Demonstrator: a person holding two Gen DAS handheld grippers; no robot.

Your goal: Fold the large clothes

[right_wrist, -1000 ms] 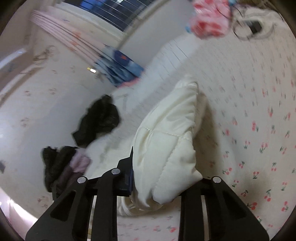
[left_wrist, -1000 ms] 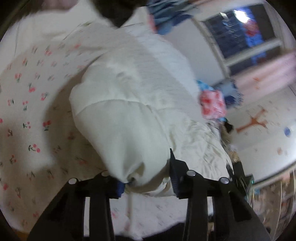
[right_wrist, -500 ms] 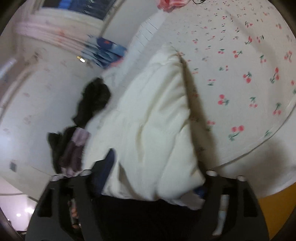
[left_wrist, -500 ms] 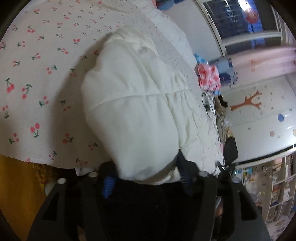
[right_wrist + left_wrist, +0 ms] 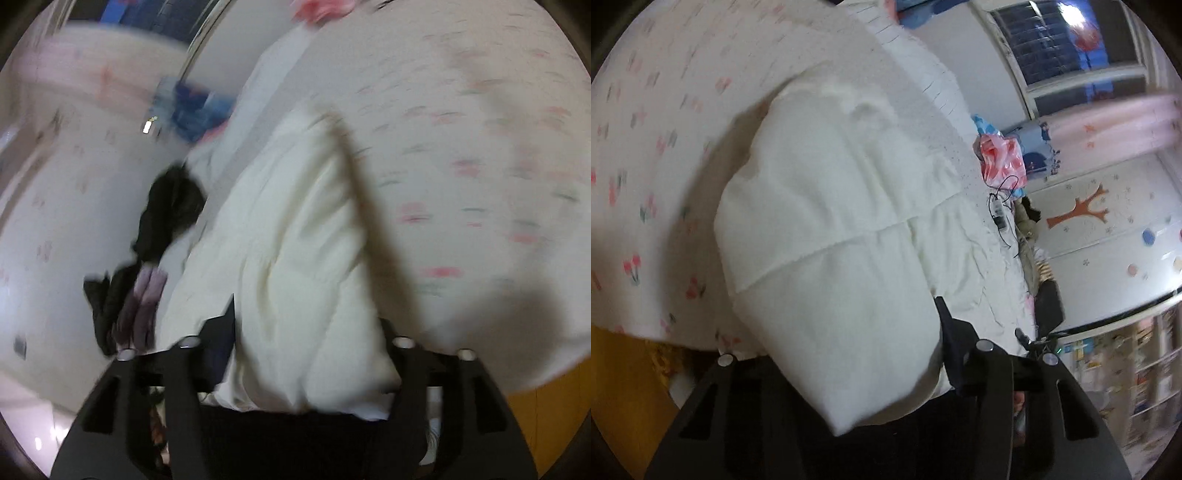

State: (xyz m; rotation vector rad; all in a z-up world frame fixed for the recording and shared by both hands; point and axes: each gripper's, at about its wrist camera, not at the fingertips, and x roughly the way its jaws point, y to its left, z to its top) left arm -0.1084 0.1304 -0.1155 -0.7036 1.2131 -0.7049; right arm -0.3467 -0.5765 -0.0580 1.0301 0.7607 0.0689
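Observation:
A thick cream-white padded jacket (image 5: 827,206) lies bunched on the cherry-print bed sheet (image 5: 646,122), reaching over the bed's near edge. My left gripper (image 5: 849,354) is shut on its lower end, and the fabric hides the left finger. In the right wrist view the same jacket (image 5: 295,240) fills the middle, and my right gripper (image 5: 310,354) is shut on another part of its lower end. The right wrist view is blurred by motion.
A pink-red garment (image 5: 1001,158) and a black cable (image 5: 999,218) lie farther along the bed. Dark clothes (image 5: 173,206) and a dark-and-mauve pile (image 5: 125,306) lie left of the jacket. The orange floor (image 5: 535,402) shows past the bed edge. A window and shelves are behind.
Both grippers have pulled the jacket back toward the bed's near edge and tipped. The jacket's held end now overhangs the edge, and the floor shows in both views.

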